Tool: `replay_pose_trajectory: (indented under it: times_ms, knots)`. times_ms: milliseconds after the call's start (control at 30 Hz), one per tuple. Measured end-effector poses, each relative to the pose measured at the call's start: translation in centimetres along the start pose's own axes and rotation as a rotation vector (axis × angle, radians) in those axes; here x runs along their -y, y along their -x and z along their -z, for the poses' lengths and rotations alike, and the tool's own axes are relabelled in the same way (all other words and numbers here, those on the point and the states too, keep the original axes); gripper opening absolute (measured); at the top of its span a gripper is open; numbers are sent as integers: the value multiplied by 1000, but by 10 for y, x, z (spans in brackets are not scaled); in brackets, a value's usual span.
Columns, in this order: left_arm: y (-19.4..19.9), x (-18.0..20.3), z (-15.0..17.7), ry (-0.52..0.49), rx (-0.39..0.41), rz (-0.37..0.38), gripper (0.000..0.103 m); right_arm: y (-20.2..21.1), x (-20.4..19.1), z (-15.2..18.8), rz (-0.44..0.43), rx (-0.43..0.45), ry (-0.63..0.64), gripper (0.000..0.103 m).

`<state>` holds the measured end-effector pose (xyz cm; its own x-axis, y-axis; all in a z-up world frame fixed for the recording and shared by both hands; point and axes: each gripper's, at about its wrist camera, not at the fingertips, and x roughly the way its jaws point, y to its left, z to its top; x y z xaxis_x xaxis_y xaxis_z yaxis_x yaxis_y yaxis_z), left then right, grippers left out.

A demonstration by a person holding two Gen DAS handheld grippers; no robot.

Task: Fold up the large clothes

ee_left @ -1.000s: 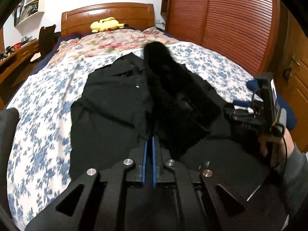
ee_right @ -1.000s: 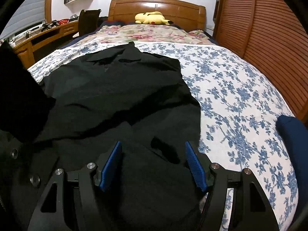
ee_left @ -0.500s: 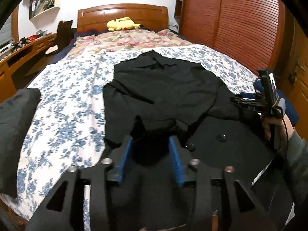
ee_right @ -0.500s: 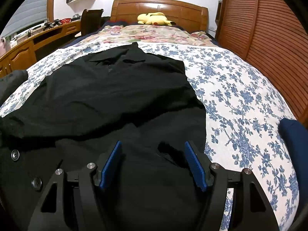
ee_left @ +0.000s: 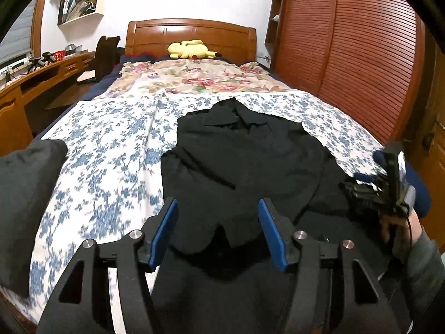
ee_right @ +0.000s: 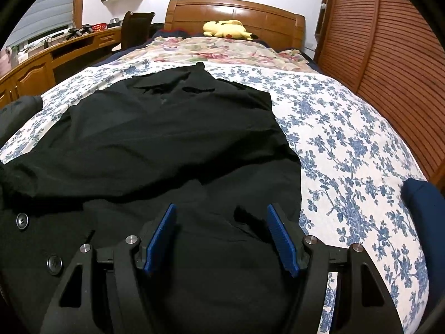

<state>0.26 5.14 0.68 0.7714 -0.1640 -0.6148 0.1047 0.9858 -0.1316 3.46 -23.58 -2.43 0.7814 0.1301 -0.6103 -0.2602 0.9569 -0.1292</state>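
A large black coat (ee_left: 244, 161) lies spread on the blue-flowered bed sheet (ee_left: 111, 150), collar toward the headboard, with a sleeve folded across its body. It also fills the right wrist view (ee_right: 167, 139), where two buttons (ee_right: 22, 220) show at the left. My left gripper (ee_left: 217, 222) is open and empty above the coat's near part. My right gripper (ee_right: 221, 228) is open and empty above the coat's lower right part; it also shows in the left wrist view (ee_left: 372, 189) at the coat's right edge.
A yellow plush toy (ee_left: 192, 50) lies by the wooden headboard (ee_left: 192, 33). A floral quilt (ee_left: 194, 78) covers the bed's far end. A dark cushion (ee_left: 25, 194) sits at the left edge. A wooden desk (ee_left: 36, 83) stands left, a slatted wardrobe (ee_left: 347, 41) right.
My left gripper was shut holding a sleeve up over the coat; it has let go, opened wide and drawn back. The sleeve now lies folded on the coat. The right gripper stayed open.
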Motion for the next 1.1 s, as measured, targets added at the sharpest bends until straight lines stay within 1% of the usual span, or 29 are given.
replay_pose_trajectory:
  times_ms: [67, 200, 300, 367, 400, 567, 667, 833, 1100]
  knots:
    - [-13, -3, -8, -6, -19, -15, 61, 0, 0, 1, 0, 0, 2, 69]
    - [-35, -5, -7, -14, -80, -31, 61, 1, 0, 1, -3, 2, 7, 69]
    - [-46, -4, 7, -30, -140, -39, 61, 1, -1, 1, -3, 4, 12, 69]
    - [-50, -2, 23, -49, -179, -81, 61, 2, -2, 1, -4, 4, 16, 69]
    - [-49, 0, 31, -62, -191, -88, 61, 2, -2, 1, -5, 6, 18, 69]
    - [-44, 7, 61, -86, -247, -80, 61, 4, -5, 1, -14, 15, 25, 69]
    - [-42, 9, 70, -85, -259, -76, 61, 4, -6, 1, -19, 17, 25, 69]
    - [-45, 5, 74, -56, -262, -57, 61, 2, -6, 0, -31, 12, 12, 69]
    - [-48, 2, 80, -53, -271, -29, 62, -5, -10, -1, -33, -5, 15, 69]
